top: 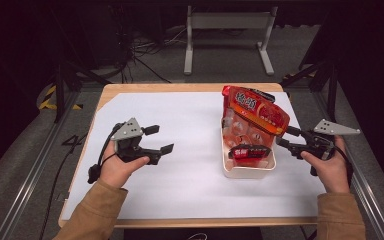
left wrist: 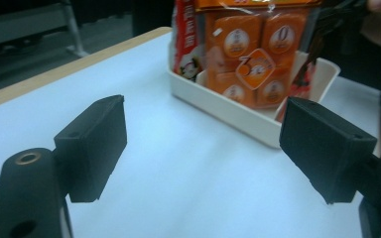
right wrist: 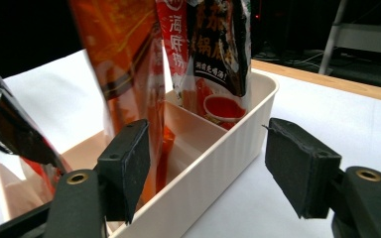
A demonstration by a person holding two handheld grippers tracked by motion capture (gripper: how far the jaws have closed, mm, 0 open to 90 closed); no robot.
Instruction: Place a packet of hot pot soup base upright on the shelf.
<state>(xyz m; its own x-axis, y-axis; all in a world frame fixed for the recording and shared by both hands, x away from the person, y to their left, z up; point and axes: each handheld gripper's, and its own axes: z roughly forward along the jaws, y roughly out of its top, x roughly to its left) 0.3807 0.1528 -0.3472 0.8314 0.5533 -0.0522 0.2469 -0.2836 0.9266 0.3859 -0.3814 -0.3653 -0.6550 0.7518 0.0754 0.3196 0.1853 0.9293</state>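
Observation:
A white bin (top: 247,172) stands on the right half of the white mat and holds several snack bags. A large orange-red bag (top: 256,111) leans out of its far end, and a small red and black packet (top: 250,151) lies near its front. My right gripper (top: 284,138) is open at the bin's right side. In the right gripper view (right wrist: 208,168) the bin's wall (right wrist: 238,119) runs between the jaws, with the orange bag (right wrist: 119,59) by the left one. My left gripper (top: 159,140) hangs open over the bare mat left of the bin, with nothing between its jaws (left wrist: 203,148); it faces the bin (left wrist: 238,116) and an orange bag (left wrist: 248,54).
The white mat (top: 190,175) covers a wooden table (top: 180,87). A grey metal frame (top: 227,30) and cables lie on the floor behind it. Dark uprights (top: 60,90) flank the table's far corners. Bare mat lies between the two grippers.

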